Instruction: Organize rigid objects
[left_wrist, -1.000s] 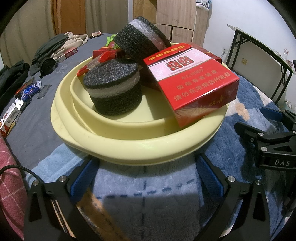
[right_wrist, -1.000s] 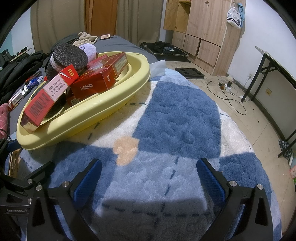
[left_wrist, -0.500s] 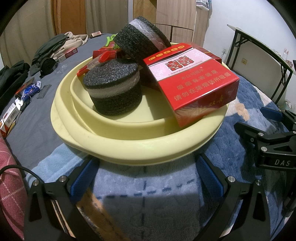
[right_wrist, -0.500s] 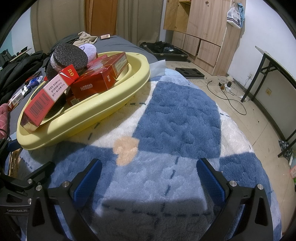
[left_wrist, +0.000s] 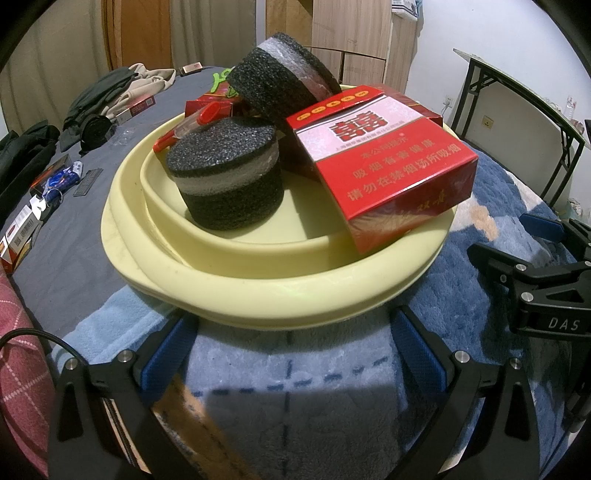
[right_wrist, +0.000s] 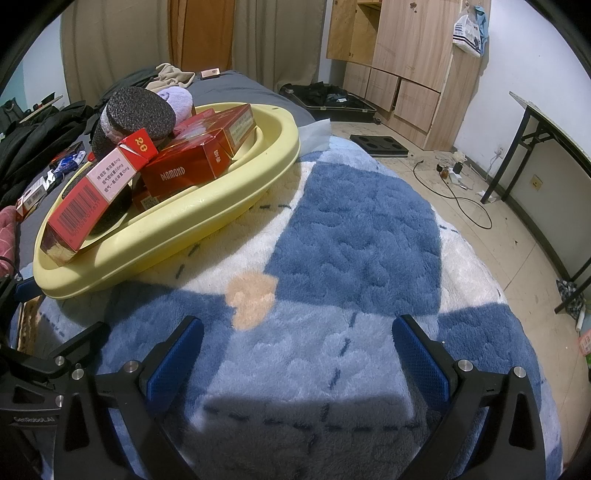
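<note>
From your left wrist view, your left gripper gapes wide and empty just short of the pale yellow plastic basin, where the black foam pucks and red cardboard cartons sit gathered. From your right wrist view, your right gripper spreads wide over the bare blue-and-white fleece blanket, holding nothing.
</note>
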